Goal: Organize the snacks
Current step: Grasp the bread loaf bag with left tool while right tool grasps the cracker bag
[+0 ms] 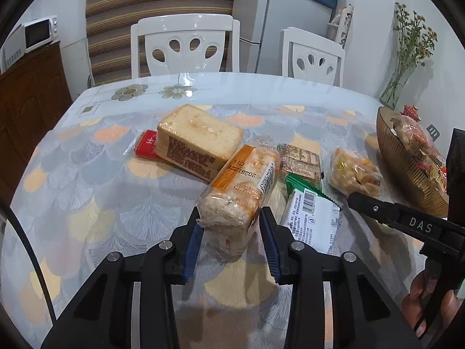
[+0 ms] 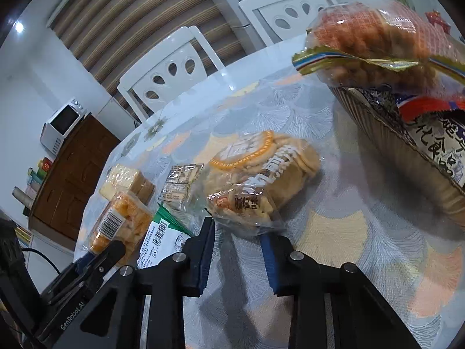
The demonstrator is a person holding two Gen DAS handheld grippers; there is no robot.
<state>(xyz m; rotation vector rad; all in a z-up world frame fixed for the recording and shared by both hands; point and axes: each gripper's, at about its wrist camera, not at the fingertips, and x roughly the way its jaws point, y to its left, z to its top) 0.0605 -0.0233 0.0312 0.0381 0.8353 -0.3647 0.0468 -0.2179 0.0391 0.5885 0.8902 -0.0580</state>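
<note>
Ribbed bowl [image 1: 407,174] holds wrapped snacks; left gripper [image 1: 229,221] pinches orange-label cracker pack [image 1: 241,180]; right gripper [image 2: 237,232] clamped on biscuit bag [image 2: 261,180]; green-white packet [image 1: 314,215] lies between.

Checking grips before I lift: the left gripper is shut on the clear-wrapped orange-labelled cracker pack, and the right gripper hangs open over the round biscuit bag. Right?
Not quite. The left gripper is indeed shut on the clear-wrapped orange-labelled cracker pack, but the right gripper is not open: the right wrist view shows its pads closed on the near edge of the clear bag of round biscuits.

Seven snack packs [image 1: 232,186], two chairs [image 1: 186,46]
</note>
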